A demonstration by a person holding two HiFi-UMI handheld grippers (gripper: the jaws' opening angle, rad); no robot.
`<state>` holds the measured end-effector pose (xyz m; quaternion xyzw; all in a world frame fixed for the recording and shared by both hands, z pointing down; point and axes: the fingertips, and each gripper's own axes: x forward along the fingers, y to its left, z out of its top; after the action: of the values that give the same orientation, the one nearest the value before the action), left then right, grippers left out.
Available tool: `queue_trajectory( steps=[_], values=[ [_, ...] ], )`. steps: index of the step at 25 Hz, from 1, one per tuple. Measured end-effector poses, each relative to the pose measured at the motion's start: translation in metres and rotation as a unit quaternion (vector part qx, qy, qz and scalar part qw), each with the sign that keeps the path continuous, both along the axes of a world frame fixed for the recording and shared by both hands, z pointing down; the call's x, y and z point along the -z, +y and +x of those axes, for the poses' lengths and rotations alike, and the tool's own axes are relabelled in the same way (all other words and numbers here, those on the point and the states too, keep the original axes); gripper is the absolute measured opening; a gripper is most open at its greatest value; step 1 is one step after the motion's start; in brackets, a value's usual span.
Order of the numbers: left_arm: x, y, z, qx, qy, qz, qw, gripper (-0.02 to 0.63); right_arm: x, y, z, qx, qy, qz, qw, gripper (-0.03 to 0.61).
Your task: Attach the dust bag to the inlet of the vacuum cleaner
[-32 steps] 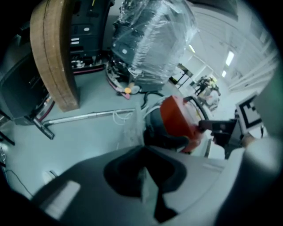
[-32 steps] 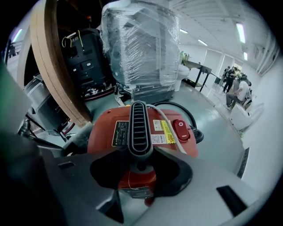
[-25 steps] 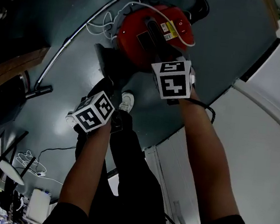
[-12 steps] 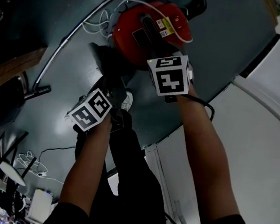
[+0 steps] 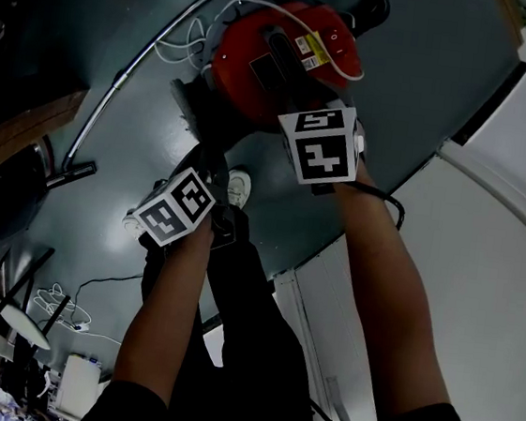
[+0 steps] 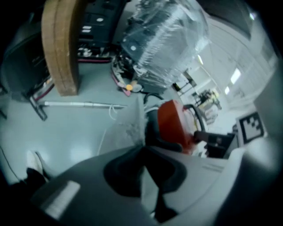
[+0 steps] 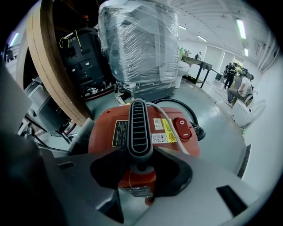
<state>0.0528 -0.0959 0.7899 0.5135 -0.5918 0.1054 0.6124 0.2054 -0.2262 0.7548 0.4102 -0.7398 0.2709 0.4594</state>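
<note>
Vacuum cleaner (image 7: 104, 132), yellow label (image 7: 169, 130) (print unreadable)

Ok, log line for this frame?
left gripper: shut on dust bag | right gripper: shut on vacuum cleaner handle | attached: unclear

Glowing red across the vacuum cleaner (image 5: 280, 61), running ribbed black along its handle (image 7: 140, 128), flashing yellow on a label (image 7: 167, 131); checkering black-and-white on a marker cube (image 5: 319, 150), paling speckled grey on the dust bag (image 6: 128, 130), above teal-grey floor (image 5: 430, 73).

Overhead view, close gripper views, shared vacuum (image 5: 256, 63)
</note>
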Motion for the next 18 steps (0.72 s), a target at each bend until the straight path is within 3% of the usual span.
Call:
queue_trajectory(
  steps=[2, 4, 13, 18],
  values=[
    [-0.002, 0.001, -0.002, 0.072, 0.067, -0.006, 0.9952, 0.017, -0.001, 0.000, 0.000, 0.000, 0.000, 0.000, 1.000, 0.155],
    [-0.002, 0.000, -0.003, 0.102, 0.095, -0.005, 0.9902, 0.016, 0.000, 0.000, 0.000, 0.001, -0.001, 0.000, 1.000, 0.154],
    [-0.001, 0.006, 0.007, -0.019, 0.016, 0.022, 0.9995, 0.014, 0.001, 0.000, 0.000, -0.004, 0.002, 0.005, 1.000, 0.155],
    [0.000, -0.005, 0.015, 0.001, 0.050, 0.006, 0.9987, 0.009, 0.001, -0.001, 0.000, -0.003, 0.002, 0.003, 1.000, 0.153]
  ],
)
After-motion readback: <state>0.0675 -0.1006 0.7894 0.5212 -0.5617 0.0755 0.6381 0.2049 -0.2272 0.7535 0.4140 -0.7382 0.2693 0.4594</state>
